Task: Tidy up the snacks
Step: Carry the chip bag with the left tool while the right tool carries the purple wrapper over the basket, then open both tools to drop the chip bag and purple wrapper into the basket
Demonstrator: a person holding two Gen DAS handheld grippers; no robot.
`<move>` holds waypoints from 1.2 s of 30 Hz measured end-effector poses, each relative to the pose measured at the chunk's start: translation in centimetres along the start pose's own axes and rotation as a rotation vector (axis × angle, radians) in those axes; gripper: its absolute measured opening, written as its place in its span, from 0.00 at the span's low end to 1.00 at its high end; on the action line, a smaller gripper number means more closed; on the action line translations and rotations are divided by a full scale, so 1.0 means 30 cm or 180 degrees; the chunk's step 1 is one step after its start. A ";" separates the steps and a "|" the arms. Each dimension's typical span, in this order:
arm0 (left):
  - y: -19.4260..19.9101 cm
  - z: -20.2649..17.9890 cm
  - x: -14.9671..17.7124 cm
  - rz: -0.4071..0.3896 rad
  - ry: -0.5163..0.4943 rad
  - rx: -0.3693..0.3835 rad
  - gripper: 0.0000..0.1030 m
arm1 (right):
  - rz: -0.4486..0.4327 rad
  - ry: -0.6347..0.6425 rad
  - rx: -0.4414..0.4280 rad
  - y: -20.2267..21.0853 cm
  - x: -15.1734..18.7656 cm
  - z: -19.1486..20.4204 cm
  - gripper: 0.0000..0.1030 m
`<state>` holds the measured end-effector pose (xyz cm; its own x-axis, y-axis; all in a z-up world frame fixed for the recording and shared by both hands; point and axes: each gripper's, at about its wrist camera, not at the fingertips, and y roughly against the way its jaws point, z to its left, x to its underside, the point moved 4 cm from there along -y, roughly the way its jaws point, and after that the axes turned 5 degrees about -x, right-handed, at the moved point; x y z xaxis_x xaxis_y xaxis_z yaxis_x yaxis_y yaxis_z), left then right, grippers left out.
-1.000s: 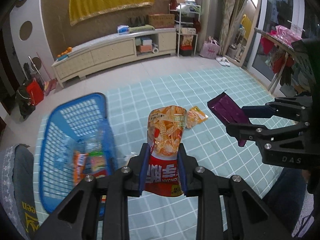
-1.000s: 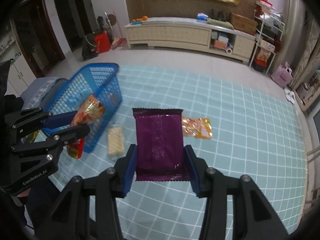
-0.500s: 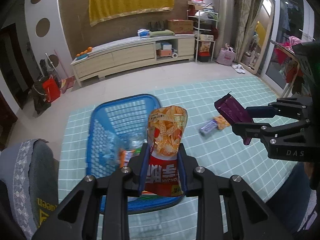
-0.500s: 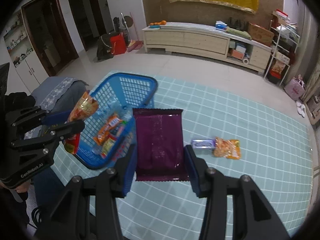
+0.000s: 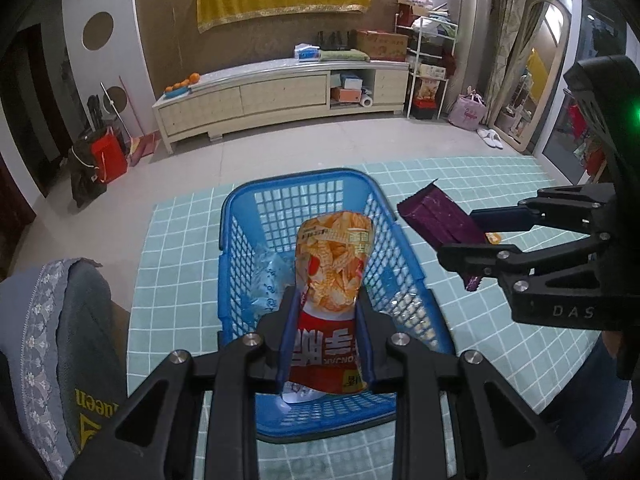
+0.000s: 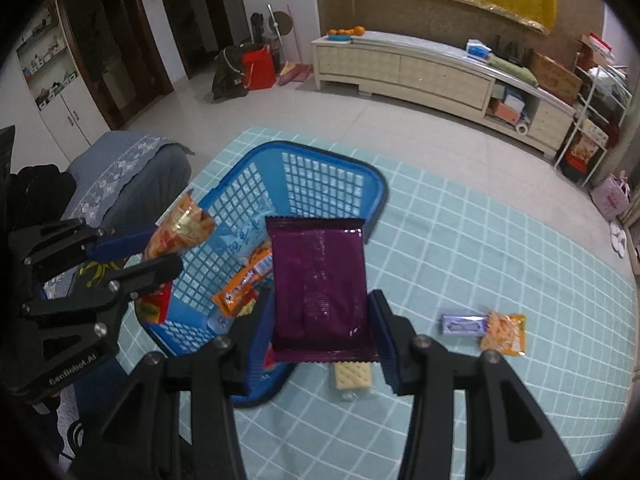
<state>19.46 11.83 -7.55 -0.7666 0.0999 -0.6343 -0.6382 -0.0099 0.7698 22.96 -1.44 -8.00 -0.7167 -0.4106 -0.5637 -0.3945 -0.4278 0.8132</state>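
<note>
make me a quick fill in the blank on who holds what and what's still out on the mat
1. The left gripper is shut on an orange and ____ chip bag.
2. The right gripper holds a ____ packet.
3. Both snacks hang over the ____ basket.
4. The wafer pack lies on the ____.

Missing words: red; purple; blue; mat

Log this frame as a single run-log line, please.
left gripper: shut on chip bag | right gripper: shut on purple packet | both over blue basket | three snacks on mat
</note>
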 end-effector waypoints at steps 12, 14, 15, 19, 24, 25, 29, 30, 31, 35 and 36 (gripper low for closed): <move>-0.144 0.070 -0.008 0.0129 0.0071 0.0017 0.24 | 0.0313 0.0049 0.0034 -0.162 -0.016 0.013 0.50; -0.167 0.074 -0.020 0.0152 0.0046 0.0005 0.24 | 0.0328 0.0072 0.0047 -0.169 -0.020 0.016 0.50; -0.181 0.078 -0.031 0.0168 0.0043 0.0000 0.24 | 0.0332 0.0075 0.0041 -0.177 -0.026 0.021 0.50; -0.210 0.091 -0.059 0.0177 0.0047 0.0032 0.24 | 0.0390 0.0116 0.0073 -0.205 -0.041 0.020 0.50; -0.249 0.105 -0.082 0.0215 0.0066 0.0013 0.24 | 0.0365 0.0101 0.0079 -0.211 -0.057 0.010 0.50; -0.256 0.108 -0.084 0.0223 0.0074 0.0015 0.24 | 0.0376 0.0093 0.0064 -0.214 -0.059 0.008 0.50; -0.275 0.120 -0.082 0.0260 0.0164 0.0113 0.24 | 0.0396 0.0177 0.0122 -0.218 -0.068 0.012 0.51; -0.283 0.126 -0.081 0.0275 0.0183 0.0135 0.24 | 0.0387 0.0193 0.0113 -0.218 -0.070 0.014 0.51; -0.285 0.128 -0.084 0.0288 0.0189 0.0144 0.25 | 0.0382 0.0194 0.0105 -0.219 -0.072 0.013 0.51; -0.292 0.117 -0.092 0.0298 0.0194 0.0190 0.25 | 0.0364 0.0191 0.0062 -0.223 -0.076 0.013 0.53; -0.289 0.113 -0.096 0.0285 0.0188 0.0192 0.25 | 0.0362 0.0191 0.0049 -0.221 -0.074 0.012 0.54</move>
<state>27.43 15.01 -12.15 -0.8244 0.0426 -0.5645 -0.5629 0.0438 0.8254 26.97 2.60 -12.09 -0.7218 -0.5035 -0.4749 -0.3217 -0.3635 0.8743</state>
